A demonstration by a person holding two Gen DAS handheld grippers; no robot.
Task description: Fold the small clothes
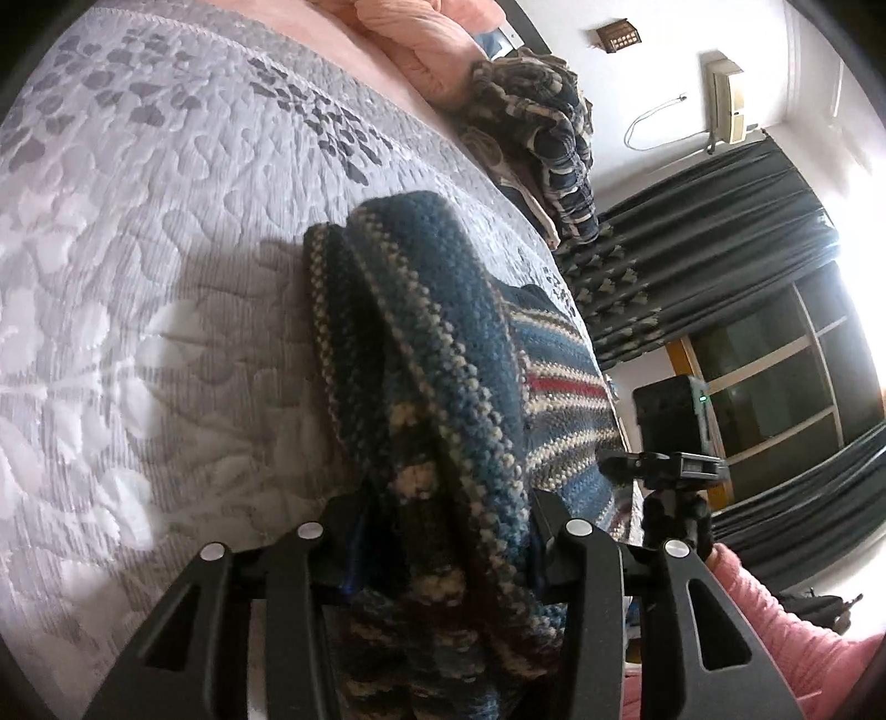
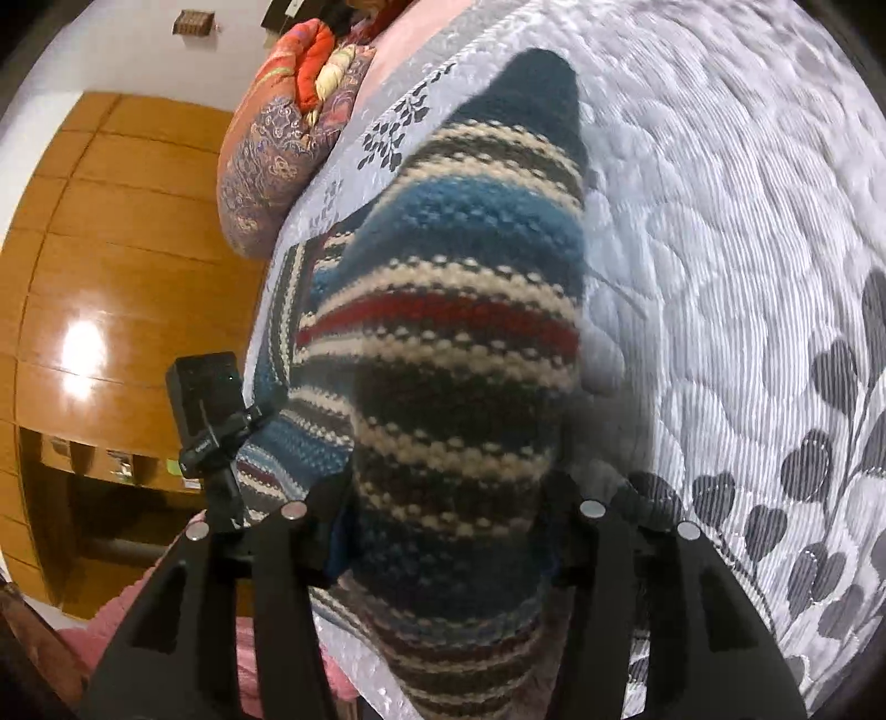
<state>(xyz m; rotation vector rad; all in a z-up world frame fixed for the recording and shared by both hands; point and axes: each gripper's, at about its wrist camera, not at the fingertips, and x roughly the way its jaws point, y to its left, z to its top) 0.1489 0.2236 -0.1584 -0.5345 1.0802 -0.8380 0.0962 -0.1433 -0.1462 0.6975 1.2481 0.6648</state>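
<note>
- Striped knit garment (image 1: 443, 354), in blue, cream, dark grey and red bands, lies on the bed's grey-white quilted bedspread (image 1: 138, 277), with part of it lifted and bunched toward both cameras.
- Left hand-held gripper (image 1: 443, 531): its jaws stand partly closed with a thick fold of the knit pinched between them; the fabric fills the gap.
- Right hand-held gripper (image 2: 448, 515): its jaws are likewise closed onto a rolled bulge of the same garment (image 2: 443, 332), which hides most of the gap between them.
- Only the left wrist view shows the dark curtains (image 1: 720, 232), a window with a bright glare, a wall-mounted unit with a cable, and a heap of dark patterned clothes (image 1: 542, 138) near the far edge of the bed, with peach-pink bedding (image 1: 421, 44) beyond it.
- Only the right wrist view shows glossy wooden cabinet panels (image 2: 111, 249), a folded paisley quilt in orange and purple (image 2: 277, 149) at the bed's edge, and the grey leaf print on the bedspread (image 2: 803, 471) close up.
- Each view catches a small black camera on a mount (image 1: 670, 421) (image 2: 207, 404) just beside the garment's edge.
- Pink knitted sleeve (image 1: 786, 626) shows at the lower right of the left view.
- An open shelf recess in the cabinet holds small items, too blurred to tell what they are.
</note>
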